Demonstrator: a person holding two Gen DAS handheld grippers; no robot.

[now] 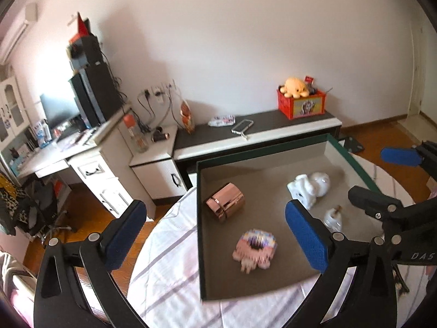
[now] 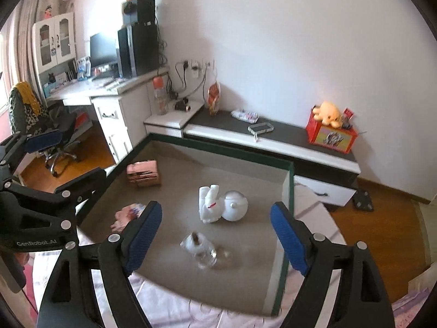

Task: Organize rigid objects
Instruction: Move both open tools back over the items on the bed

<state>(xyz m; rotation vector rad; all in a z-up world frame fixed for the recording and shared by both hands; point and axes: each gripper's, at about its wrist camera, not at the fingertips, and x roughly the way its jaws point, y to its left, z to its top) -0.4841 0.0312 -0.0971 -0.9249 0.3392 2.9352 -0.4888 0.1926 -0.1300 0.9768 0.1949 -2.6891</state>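
both grippers, left gripper [image 1: 215, 235] and right gripper [image 2: 215, 239], hung open and empty above the tray [image 2: 289, 188]. judging by this, no pick had begun; the small glass bottle [image 2: 203, 250] near the tray's front edge looked the likeliest next grasp, needing a descent and a careful close.

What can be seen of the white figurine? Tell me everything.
The white figurine looks glossy, like ceramic: a round helmet-like head, a blocky body with stubby limbs and a small red mark. It lies toppled on its side on the grey floor of the tray, apart from the other items. Neither gripper touches it.
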